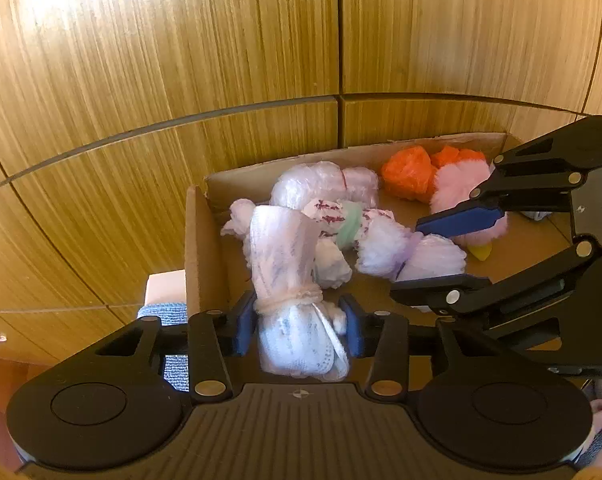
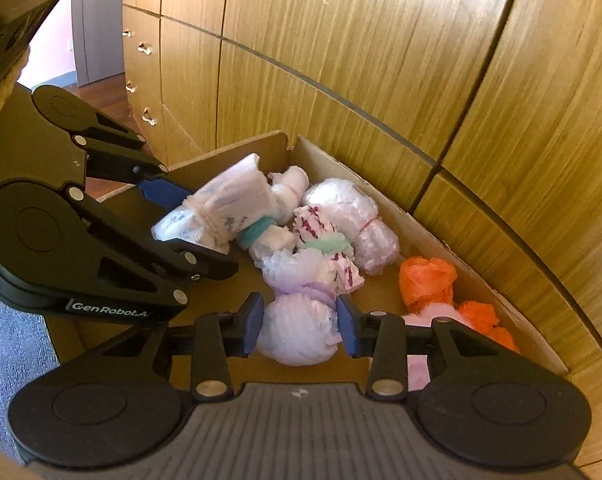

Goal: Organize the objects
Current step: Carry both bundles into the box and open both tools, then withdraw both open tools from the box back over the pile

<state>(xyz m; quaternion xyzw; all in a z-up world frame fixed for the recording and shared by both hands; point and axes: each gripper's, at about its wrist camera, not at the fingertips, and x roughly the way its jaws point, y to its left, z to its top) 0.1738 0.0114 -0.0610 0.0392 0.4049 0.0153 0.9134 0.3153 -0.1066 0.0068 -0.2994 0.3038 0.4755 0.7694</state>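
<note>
**Ana:** Closest to the left wrist camera is the left gripper [image 1: 301,326], its blue pads pressed against both sides of a white tied bag bundle [image 1: 289,280]. The jaws are closed on it at the tied waist, and the bundle stands up out of them over the near-left corner of the cardboard box [image 1: 199,248].

**Ben:** And the right gripper [image 2: 299,328]?

**Ana:** Its pads sit on either side of a pale lilac bag bundle [image 2: 297,330] low in the box, close to the near wall. The jaws are narrow around it; I cannot tell whether they truly press it.

**Ben:** What lies farther in?

**Ana:** Just beyond the lilac bundle, toward the box's middle, there is a white bundle with dark red print [image 2: 329,240] cinched by a green band. Beside it, nearer the far wall, rests a clear plastic bundle [image 2: 349,216] tied with a thin red string.

**Ben:** And on the box's right side?

**Ana:** An orange bag bundle [image 2: 427,280] sits against the far wall, touching a pink fluffy thing [image 1: 459,184]. Something small and yellow [image 1: 481,251] peeks out beneath the pink fluff.

**Ben:** Behind the box?

**Ana:** Wooden cabinet panels [image 1: 221,60] rise directly behind its far wall.
</note>
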